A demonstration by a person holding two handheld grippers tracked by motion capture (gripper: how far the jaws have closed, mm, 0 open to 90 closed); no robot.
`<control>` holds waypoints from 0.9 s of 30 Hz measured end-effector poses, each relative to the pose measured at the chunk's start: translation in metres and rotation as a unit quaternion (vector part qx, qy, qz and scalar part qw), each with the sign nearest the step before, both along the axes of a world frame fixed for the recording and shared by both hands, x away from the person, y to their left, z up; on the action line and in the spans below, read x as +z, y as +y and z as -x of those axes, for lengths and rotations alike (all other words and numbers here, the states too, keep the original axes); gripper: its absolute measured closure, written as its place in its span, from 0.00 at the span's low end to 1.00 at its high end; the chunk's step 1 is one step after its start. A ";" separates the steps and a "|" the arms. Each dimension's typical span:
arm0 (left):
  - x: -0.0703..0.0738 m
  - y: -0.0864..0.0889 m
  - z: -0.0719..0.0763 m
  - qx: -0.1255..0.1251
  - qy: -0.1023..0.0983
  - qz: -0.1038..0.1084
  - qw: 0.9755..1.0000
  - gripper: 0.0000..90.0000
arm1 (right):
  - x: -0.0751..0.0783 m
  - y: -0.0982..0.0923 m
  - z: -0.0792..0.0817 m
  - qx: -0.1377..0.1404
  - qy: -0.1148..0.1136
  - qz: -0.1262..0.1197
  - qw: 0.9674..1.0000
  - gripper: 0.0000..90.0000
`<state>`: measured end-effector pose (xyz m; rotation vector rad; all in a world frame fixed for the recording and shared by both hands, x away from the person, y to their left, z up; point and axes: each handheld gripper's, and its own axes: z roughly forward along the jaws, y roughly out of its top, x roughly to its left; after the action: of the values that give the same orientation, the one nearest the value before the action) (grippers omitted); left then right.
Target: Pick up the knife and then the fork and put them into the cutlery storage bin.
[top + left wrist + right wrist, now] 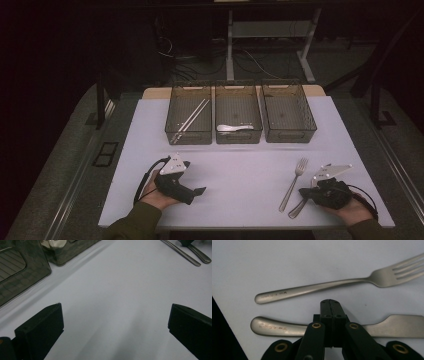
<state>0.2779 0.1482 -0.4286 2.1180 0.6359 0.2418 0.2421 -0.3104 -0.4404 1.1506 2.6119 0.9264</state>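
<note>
A fork (295, 181) and a knife (297, 208) lie side by side on the white table (240, 170) at the front right. My right gripper (305, 192) rests over the knife, its jaws shut together with nothing between them. In the right gripper view the shut tips (330, 302) sit just above the knife (277, 326), with the fork (317, 287) beyond. My left gripper (198, 191) lies at the front left, pointing right. Its jaws (115, 322) stand open over bare table.
Three dark mesh baskets stand in a row at the back. The left basket (187, 136) holds chopsticks (192, 117), the middle basket (238, 137) holds a spoon (234, 128), and the right basket (290, 135) holds nothing. The table's front edge runs close to both hands.
</note>
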 end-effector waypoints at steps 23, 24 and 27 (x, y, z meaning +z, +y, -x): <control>0.000 -0.001 -0.001 -0.002 0.000 0.000 1.000 0.00 | 0.014 -0.036 -0.053 -0.089 -0.027 -0.086 0.992 0.62; 0.000 -0.001 -0.001 -0.002 0.001 0.000 1.000 0.00 | 0.014 -0.038 -0.058 -0.094 -0.025 -0.091 0.991 0.61; 0.000 0.000 -0.002 -0.005 -0.001 -0.003 1.000 0.00 | 0.011 -0.039 -0.072 -0.104 -0.016 -0.100 0.989 0.59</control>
<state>0.2795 0.1479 -0.4286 2.1272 0.6241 0.2398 0.3144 -0.3498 -0.4296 1.4095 2.3583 1.1696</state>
